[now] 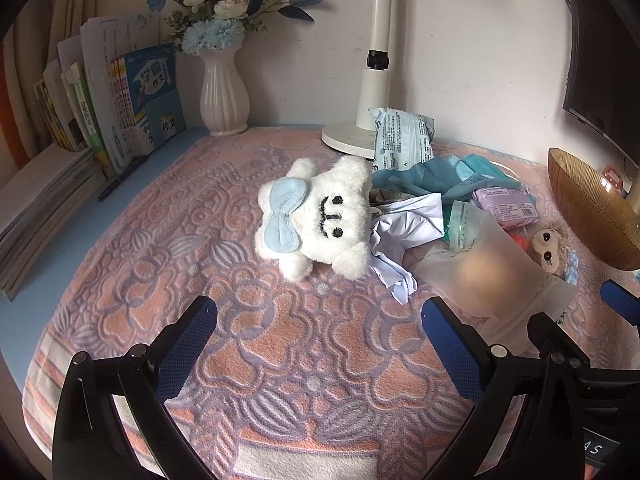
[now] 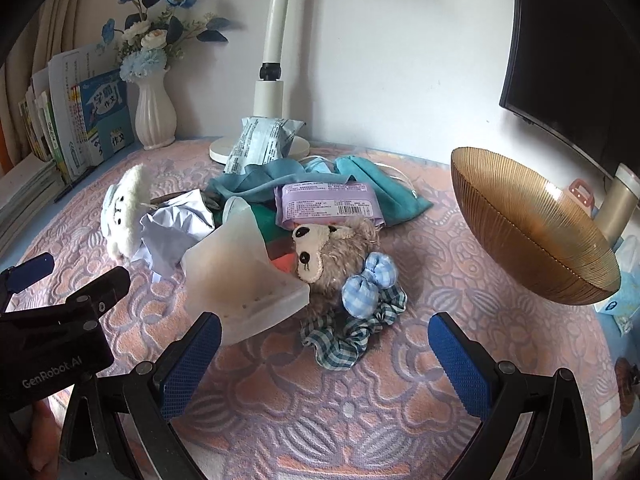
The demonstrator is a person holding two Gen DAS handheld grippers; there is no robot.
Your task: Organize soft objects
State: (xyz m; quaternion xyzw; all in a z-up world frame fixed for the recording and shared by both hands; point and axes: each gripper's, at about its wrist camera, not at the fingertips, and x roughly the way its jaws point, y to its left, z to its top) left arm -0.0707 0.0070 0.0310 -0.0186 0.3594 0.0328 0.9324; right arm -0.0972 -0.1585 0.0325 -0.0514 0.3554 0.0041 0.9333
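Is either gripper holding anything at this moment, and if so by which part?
Nothing is held. The left gripper and the right gripper are both open above the towel, short of the pile.

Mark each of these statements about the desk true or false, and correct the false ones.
1. Both grippers are open and hold nothing. True: the left gripper and the right gripper stand open above the patterned towel.
2. The white plush toy wears a red bow. False: its bow is light blue.
3. The checked scrunchie lies beside the brown plush toy. True.
4. The amber glass bowl is filled with toys. False: it faces away; its contents cannot be seen.
5. The white vase holds blue and white flowers. True.
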